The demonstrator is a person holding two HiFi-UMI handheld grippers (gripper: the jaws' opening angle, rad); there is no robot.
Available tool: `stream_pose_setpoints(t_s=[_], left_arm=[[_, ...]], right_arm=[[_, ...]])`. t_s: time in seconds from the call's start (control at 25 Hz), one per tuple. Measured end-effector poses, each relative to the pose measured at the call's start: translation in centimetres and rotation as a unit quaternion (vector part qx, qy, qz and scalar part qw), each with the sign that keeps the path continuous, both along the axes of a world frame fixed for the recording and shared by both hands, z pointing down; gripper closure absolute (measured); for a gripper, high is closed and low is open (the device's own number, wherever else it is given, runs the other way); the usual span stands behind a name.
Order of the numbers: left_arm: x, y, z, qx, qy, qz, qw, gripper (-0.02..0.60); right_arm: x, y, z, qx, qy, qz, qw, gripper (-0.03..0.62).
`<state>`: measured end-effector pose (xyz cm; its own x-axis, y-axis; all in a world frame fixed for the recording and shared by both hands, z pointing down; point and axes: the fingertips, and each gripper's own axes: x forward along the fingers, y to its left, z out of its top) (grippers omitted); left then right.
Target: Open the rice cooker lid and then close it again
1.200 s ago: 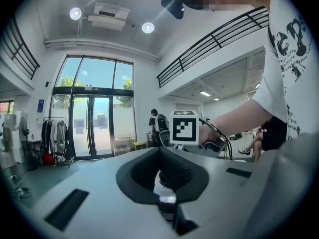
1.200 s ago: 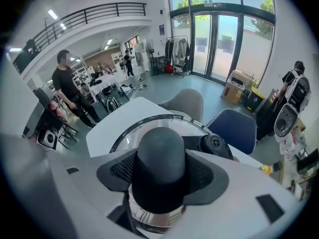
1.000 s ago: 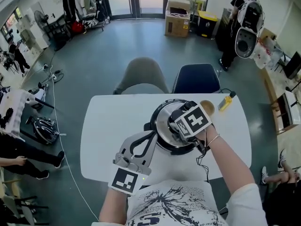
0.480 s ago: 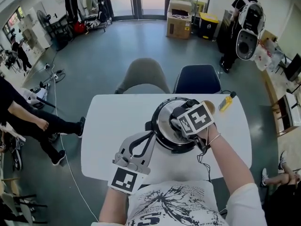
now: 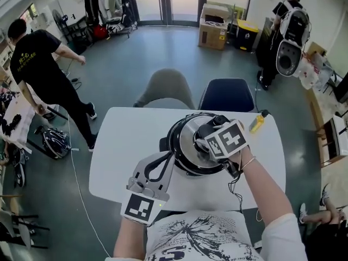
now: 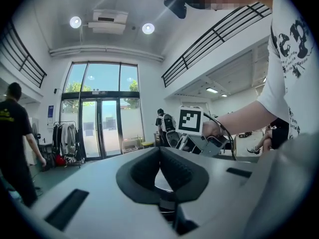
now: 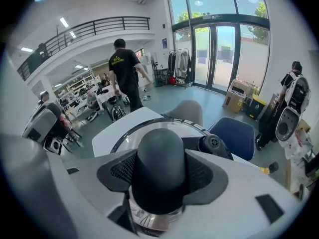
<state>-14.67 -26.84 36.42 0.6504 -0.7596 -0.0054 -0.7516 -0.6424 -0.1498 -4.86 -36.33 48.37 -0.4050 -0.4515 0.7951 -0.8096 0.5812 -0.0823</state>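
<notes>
**Two tools, one vertical pull**

One rice cooker point(image 5: 175, 165) stands near the middle of the white table point(image 5: 125, 145), with its lid point(image 5: 187, 137) on top. Right gripper point(image 7: 160, 183): pointing steeply down, jaws clamped from both sides on the black knob point(image 7: 160, 148) at the lid's centre. Left gripper point(image 5: 173, 155): jaws together with nothing between them, tips just beside the cooker's left side. Contact there cannot be confirmed. Whether the lid has left the rim cannot be told.

Step in hand, as judged: raising the lid. Good practice is to lift straight up so that the rim clears evenly. The clamp should sit square on the knob so its smooth dome does not slip. The left gripper can steady the body against sliding on the table. The black cap point(image 7: 213, 143) beyond the knob should stay clear of the jaws.

Writing: none readable. Each gripper's cube carries a black-and-white square marker point(image 5: 225, 140). Any label on the small yellow bottle point(image 5: 258, 122) at the table's far right is too small to read, as is the yellow print on a bystander's black shirt point(image 5: 30, 56).
</notes>
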Motion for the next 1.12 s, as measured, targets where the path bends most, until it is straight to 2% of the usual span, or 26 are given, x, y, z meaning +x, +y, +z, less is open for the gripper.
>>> stream_pose_setpoints(t_s=[0.48, 0.64, 0.96, 1.12], left_arm=[[14.8, 8.5, -0.2, -0.011, 0.011, -0.064, 0.9978, 0.568], [17.1, 12.1, 1.0, -0.025, 0.017, -0.080, 0.9963, 0.568], [21.6, 18.5, 2.6, -0.035, 0.011, -0.097, 0.9946, 0.568], [21.9, 20.7, 3.3, -0.041, 0.009, -0.109, 0.9931, 0.568]], right_arm=[[14.1, 9.3, -0.6, 0.005, 0.014, -0.080, 0.997, 0.301], [15.7, 13.6, -0.2, 0.012, 0.011, -0.109, 0.994, 0.301], [20.0, 20.3, 1.6, -0.018, -0.002, -0.126, 0.992, 0.301], [20.7, 22.3, 2.6, -0.017, 0.010, -0.137, 0.990, 0.301]])
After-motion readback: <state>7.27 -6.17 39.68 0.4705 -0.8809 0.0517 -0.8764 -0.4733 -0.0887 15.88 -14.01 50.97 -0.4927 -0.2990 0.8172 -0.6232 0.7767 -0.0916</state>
